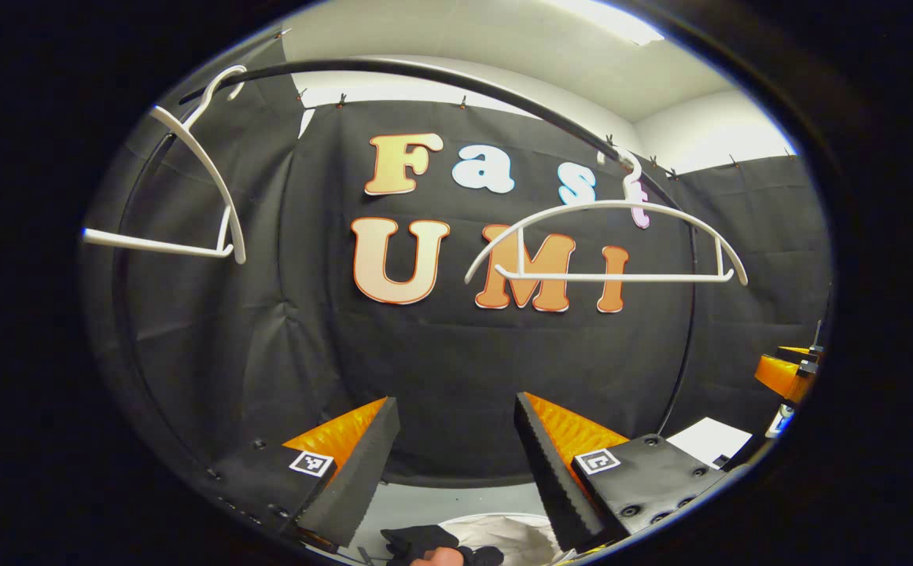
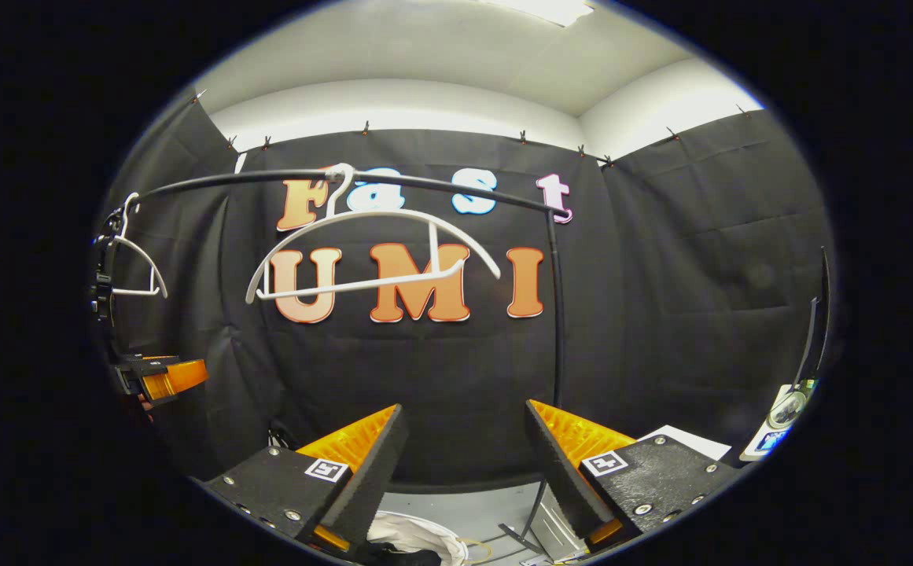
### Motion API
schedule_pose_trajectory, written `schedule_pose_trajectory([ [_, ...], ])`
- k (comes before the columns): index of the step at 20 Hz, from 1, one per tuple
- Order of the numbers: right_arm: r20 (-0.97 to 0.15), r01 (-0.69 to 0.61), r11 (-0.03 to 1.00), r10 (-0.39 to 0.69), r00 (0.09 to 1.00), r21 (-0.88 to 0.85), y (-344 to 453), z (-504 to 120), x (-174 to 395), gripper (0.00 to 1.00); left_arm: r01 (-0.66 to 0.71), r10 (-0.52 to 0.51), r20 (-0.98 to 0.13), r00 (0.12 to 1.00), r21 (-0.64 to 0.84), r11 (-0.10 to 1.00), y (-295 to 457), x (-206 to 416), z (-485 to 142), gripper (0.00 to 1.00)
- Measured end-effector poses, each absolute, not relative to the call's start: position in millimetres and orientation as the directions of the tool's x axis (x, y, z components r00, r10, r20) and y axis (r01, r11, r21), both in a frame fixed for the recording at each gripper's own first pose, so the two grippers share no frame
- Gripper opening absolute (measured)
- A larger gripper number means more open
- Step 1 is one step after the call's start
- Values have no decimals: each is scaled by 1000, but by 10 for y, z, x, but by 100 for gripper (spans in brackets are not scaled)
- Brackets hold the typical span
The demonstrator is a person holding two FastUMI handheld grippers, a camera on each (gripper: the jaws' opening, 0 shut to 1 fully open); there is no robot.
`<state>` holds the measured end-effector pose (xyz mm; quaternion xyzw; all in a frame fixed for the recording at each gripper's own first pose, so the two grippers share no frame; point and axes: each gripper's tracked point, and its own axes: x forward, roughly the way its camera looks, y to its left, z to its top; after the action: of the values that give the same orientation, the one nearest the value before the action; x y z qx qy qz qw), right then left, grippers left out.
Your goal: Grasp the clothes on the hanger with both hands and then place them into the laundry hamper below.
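Note:
Two bare white hangers hang on the black rail (image 1: 440,75): one at the upper left (image 1: 206,169), one at the right (image 1: 605,206). No garment is on either. My left gripper (image 1: 456,405) is open and holds nothing. Below it, dark clothes (image 1: 423,541) lie in the white laundry hamper (image 1: 515,538). My right gripper (image 2: 464,409) is open too, facing the nearer hanger (image 2: 369,216); the hamper (image 2: 417,536) lies beneath its left finger. Each gripper appears at the edge of the other's view: the right one (image 1: 790,369), the left one (image 2: 161,377).
The rack's upright post (image 2: 557,314) drops to a metal foot (image 2: 539,523) on the grey floor, right of the hamper. A white sheet (image 2: 680,439) lies on the floor at the right. A small device (image 2: 786,409) stands at the far right edge.

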<state>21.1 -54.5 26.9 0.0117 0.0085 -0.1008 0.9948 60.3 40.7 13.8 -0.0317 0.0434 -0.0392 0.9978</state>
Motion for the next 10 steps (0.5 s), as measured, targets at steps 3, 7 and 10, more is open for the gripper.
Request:
schedule_pose_trajectory([
  [3,15,213,977,-213,977,20,-637,402,133,92,55,-58,-42,997,-77,996,437,575,288,96],
  [7,36,232,973,-232,972,23,-743,477,45,100,37,-40,-27,999,-95,995,418,560,347,97],
  [10,40,238,971,-239,970,27,-808,459,49,100,39,-41,-18,999,-110,993,394,524,368,100],
])
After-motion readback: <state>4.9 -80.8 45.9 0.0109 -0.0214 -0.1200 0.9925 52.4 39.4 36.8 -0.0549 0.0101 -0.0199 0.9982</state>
